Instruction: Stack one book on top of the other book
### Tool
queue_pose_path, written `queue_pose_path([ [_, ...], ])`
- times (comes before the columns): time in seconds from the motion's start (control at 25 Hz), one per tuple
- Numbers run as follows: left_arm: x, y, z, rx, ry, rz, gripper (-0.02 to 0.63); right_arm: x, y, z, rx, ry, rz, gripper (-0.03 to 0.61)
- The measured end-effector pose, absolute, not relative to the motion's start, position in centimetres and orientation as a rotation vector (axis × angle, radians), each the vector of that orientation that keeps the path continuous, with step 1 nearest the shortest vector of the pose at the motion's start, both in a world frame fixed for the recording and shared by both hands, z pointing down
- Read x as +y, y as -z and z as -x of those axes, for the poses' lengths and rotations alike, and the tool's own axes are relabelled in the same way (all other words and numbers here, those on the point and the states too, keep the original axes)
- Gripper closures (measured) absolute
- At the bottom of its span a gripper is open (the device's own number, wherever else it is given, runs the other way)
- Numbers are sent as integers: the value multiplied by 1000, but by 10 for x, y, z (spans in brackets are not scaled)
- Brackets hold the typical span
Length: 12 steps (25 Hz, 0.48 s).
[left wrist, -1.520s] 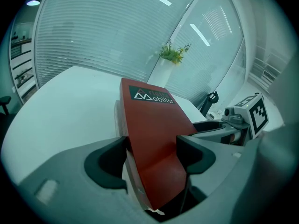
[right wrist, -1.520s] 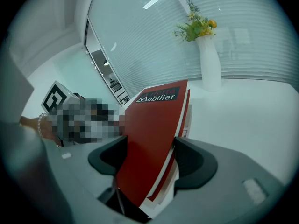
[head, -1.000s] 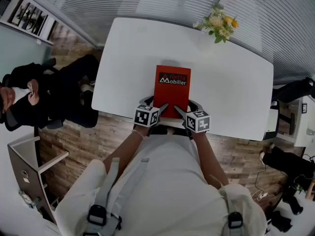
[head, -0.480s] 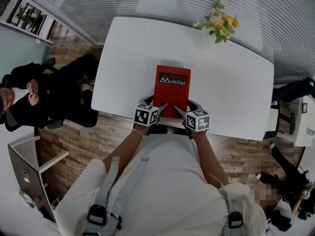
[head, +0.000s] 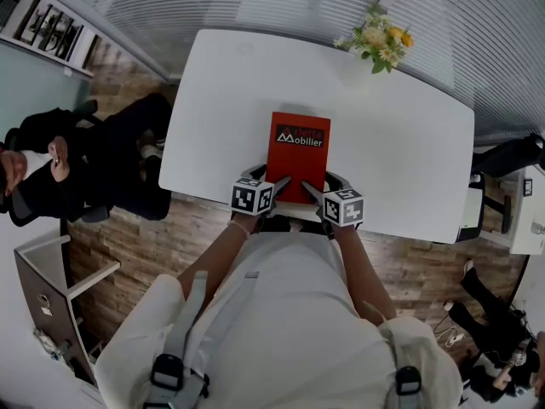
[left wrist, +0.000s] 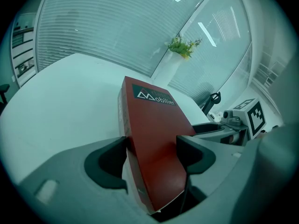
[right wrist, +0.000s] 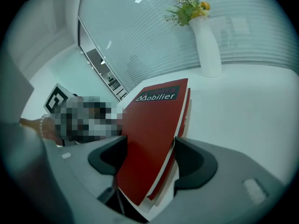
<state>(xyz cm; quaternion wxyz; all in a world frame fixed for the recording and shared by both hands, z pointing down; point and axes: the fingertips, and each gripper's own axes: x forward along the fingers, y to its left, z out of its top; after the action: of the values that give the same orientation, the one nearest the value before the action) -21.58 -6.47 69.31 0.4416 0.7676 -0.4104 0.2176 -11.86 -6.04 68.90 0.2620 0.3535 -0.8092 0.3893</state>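
Note:
A red book with "Mobilier" on its cover lies on the white table, its near end at the table's front edge. In the right gripper view a second red cover edge and white pages show under the top book, so two books lie stacked. My left gripper is at the near left corner and my right gripper at the near right corner. In the left gripper view the jaws close over the stack; in the right gripper view the jaws do the same.
A white vase with flowers stands at the table's far right edge, well beyond the books. A person in dark clothes sits left of the table. A dark chair stands at the right, a low shelf at lower left.

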Motion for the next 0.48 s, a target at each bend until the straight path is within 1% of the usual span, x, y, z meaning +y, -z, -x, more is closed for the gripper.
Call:
queue_pose_path([
  [0.08, -65, -692, 219, -1034, -534, -1902, 273, -62, -687, 115, -2188, -1030, -990, 262],
  [0.48, -76, -667, 235, -1111, -451, -1950, 273, -75, -669, 84, -2212, -952, -1130, 318],
])
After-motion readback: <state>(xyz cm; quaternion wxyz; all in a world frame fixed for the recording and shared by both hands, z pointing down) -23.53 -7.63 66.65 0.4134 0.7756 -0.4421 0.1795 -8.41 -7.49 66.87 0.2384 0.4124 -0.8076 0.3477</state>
